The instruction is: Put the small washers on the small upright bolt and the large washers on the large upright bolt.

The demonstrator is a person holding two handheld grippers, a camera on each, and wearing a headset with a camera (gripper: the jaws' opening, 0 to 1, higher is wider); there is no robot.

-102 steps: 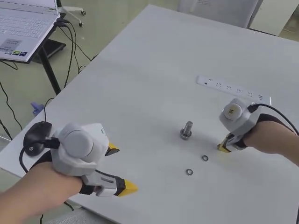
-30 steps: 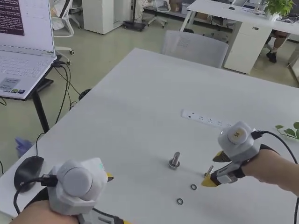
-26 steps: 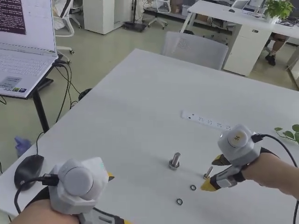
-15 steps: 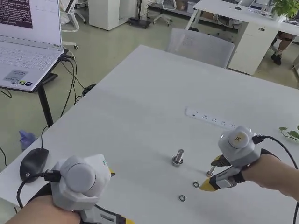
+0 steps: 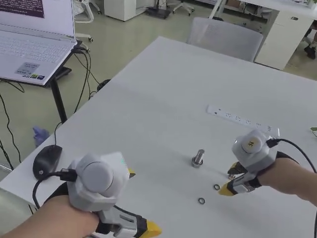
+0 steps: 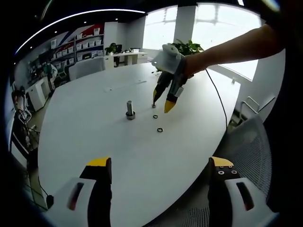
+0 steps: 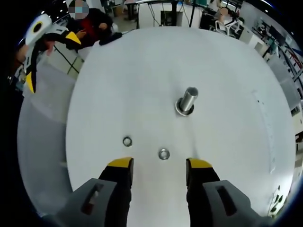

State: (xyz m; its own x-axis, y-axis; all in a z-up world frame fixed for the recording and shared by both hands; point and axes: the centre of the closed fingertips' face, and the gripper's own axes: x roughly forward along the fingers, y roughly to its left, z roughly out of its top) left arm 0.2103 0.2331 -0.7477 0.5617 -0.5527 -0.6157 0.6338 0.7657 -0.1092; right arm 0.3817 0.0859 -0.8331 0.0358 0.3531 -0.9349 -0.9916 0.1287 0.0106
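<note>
No washer is on a bolt yet. The first washer (image 7: 164, 153) lies flat on the table (image 5: 148, 99) just ahead of the right gripper (image 7: 159, 163), whose jaws are wide and empty. The second washer (image 7: 127, 141) lies loose just left of it. The large bolt (image 7: 186, 101) stands farther off with a bare shank. The small bolt (image 5: 231, 175) is just beside the right gripper, partly hidden. The left gripper (image 6: 159, 161) is wide and empty at the near edge. Both washers are left to place; I can't tell their sizes.

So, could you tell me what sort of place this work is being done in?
Likely an open-plan office: a laptop on a stand, a grey chair at the white table, a power strip lying on it.
</note>
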